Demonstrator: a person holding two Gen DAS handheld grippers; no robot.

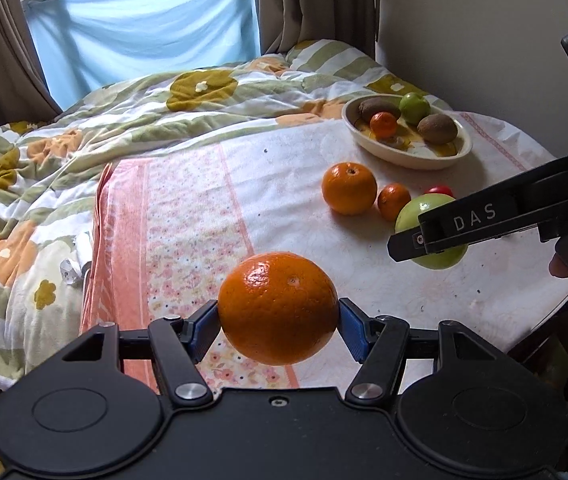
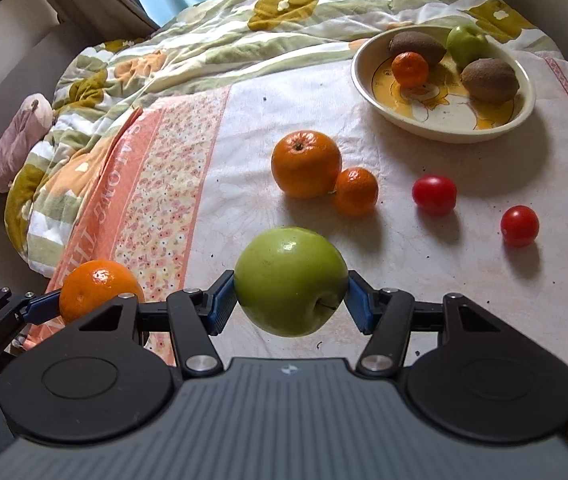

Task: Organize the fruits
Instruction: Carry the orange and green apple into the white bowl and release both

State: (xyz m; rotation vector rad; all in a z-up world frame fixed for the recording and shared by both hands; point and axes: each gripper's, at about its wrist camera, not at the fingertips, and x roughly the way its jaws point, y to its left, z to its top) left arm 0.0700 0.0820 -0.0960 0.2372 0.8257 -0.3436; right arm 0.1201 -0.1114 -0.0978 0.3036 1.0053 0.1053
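Both looking forward and down, close over the desk [image 1: 291, 168], toward the bed [image 2: 188, 40]. Left view further left. Shared: bowl [image 1: 403, 156] [image 2: 439, 128], loose fruit.

Large orange [image 1: 278, 307] hanging clamped above cloth; green apple [image 2: 289, 281] likewise. Orange [image 2: 306, 163] touching mandarin [image 2: 355, 191]; two tomatoes [image 2: 434, 194] lying apart. Bowl [image 2: 363, 80] holding kiwis, mandarin, apple.

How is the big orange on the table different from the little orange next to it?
The big orange is clearly larger than the little orange. The big orange shows its stem dimple facing up; the little orange shows none. The big orange sits farther left. Both are orange, round and lie outside the bowl.
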